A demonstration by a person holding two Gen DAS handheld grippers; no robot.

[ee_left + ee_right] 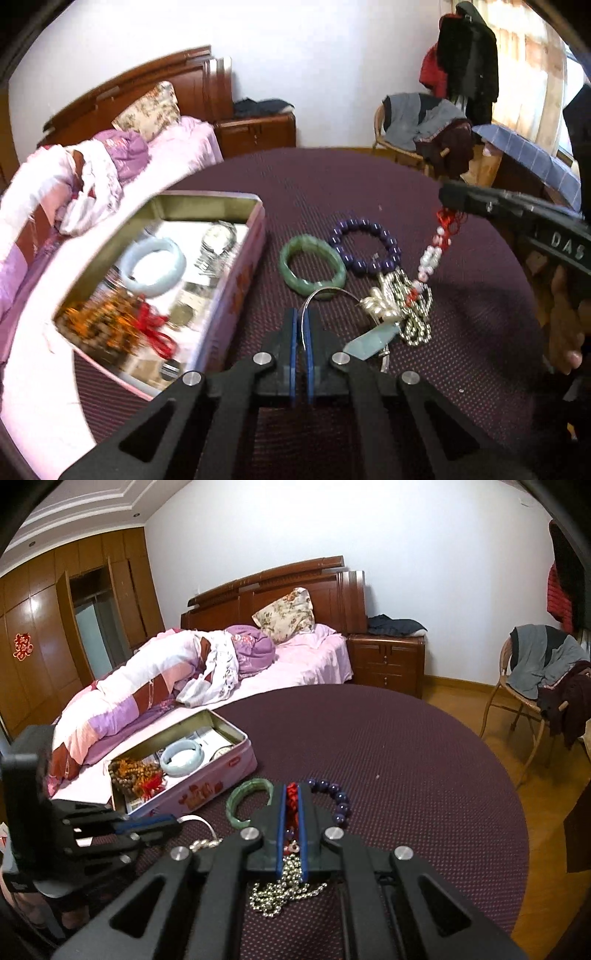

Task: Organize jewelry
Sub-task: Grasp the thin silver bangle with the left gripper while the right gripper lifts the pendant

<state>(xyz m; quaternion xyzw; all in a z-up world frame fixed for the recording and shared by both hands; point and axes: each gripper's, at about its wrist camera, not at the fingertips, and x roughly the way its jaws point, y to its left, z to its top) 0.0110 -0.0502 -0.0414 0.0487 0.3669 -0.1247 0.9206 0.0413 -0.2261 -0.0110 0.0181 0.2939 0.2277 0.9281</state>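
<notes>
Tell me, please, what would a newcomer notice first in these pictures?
Probably the two shut grippers: the left gripper pinches a thin silver bangle, and the right gripper lifts a red-corded bead charm off the maroon table. To their left, an open pink tin holds more jewelry.

Jewelry spread on a round table (406, 760) beside a bed (295, 664).

An open tin (236, 266) sits at the table's left edge, nearest the bed, with 1 bangle (153, 266), a watch (218, 240) and a bead string (103, 325) inside. Right of the tin lie 2 bracelets (312, 266) side by side; nearer than them lies a chain pile (413, 314). A chair (524, 701) stands beyond the table, right.
</notes>
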